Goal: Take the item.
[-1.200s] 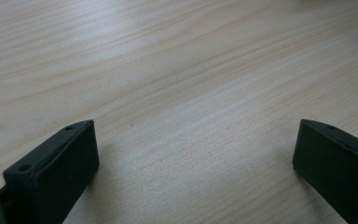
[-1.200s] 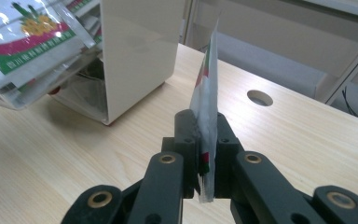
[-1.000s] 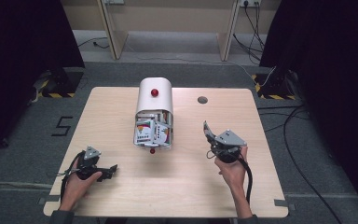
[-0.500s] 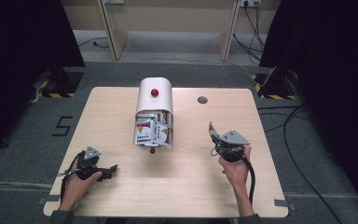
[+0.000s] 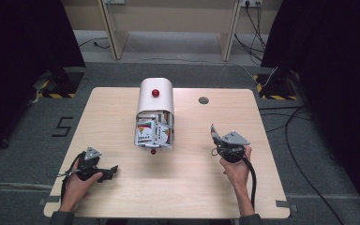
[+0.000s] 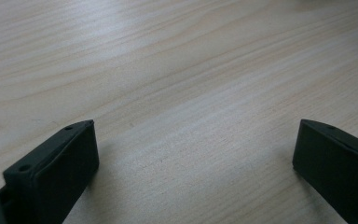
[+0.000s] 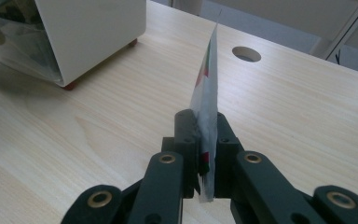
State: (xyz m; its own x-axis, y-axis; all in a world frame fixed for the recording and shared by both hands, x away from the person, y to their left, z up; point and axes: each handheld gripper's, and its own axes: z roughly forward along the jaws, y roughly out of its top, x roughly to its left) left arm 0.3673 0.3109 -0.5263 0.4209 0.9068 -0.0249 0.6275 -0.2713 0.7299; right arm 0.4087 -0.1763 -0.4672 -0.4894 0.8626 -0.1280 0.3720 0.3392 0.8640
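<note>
A white round-topped box [image 5: 155,101] with a red knob [image 5: 155,93] lies at the middle of the table, its clear front showing several colourful packets [image 5: 153,131]. My right gripper [image 5: 214,133] is to its right, shut on a thin white packet [image 7: 206,88] with red and green print that stands on edge between the jaws. In the right gripper view the box [image 7: 88,28] sits at upper left. My left gripper [image 5: 111,171] rests low at the front left, open with bare wood between its fingers [image 6: 56,172].
A round cable hole [image 5: 203,100] lies in the tabletop [image 5: 187,183] right of the box; the right gripper view has the hole [image 7: 246,53] beyond the packet. Black cables trail on the floor at right. Dark curtains flank the table.
My right gripper has drawn back to the right and toward the front edge, away from the box, holding the packet. The left gripper has stayed put.
</note>
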